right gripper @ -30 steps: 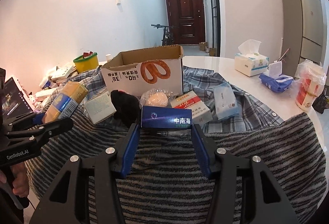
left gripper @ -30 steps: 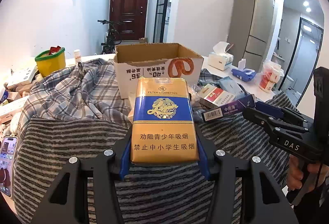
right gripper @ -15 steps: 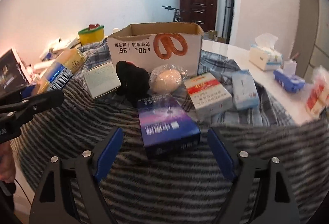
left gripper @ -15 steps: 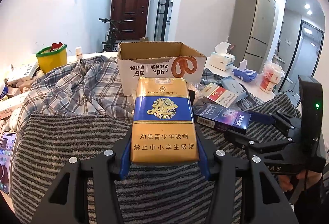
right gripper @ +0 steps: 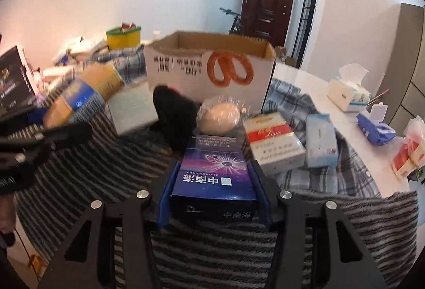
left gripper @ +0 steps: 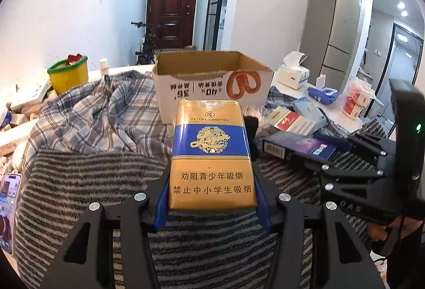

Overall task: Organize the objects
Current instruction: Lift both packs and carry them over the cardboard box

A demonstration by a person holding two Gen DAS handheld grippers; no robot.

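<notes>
The left gripper (left gripper: 212, 198) clamps a gold-and-blue cigarette pack (left gripper: 211, 153) between its blue pads, raised above the striped blanket (left gripper: 79, 182). The right gripper (right gripper: 213, 193) has its jaws closing on a dark blue cigarette pack (right gripper: 215, 175), pads against both sides. Just beyond lie a red-and-white cigarette pack (right gripper: 273, 140), a wrapped bun (right gripper: 220, 116) and a black item (right gripper: 172, 113). Farther back stands the open cardboard box (right gripper: 212, 68) on plaid cloth (left gripper: 93, 108).
</notes>
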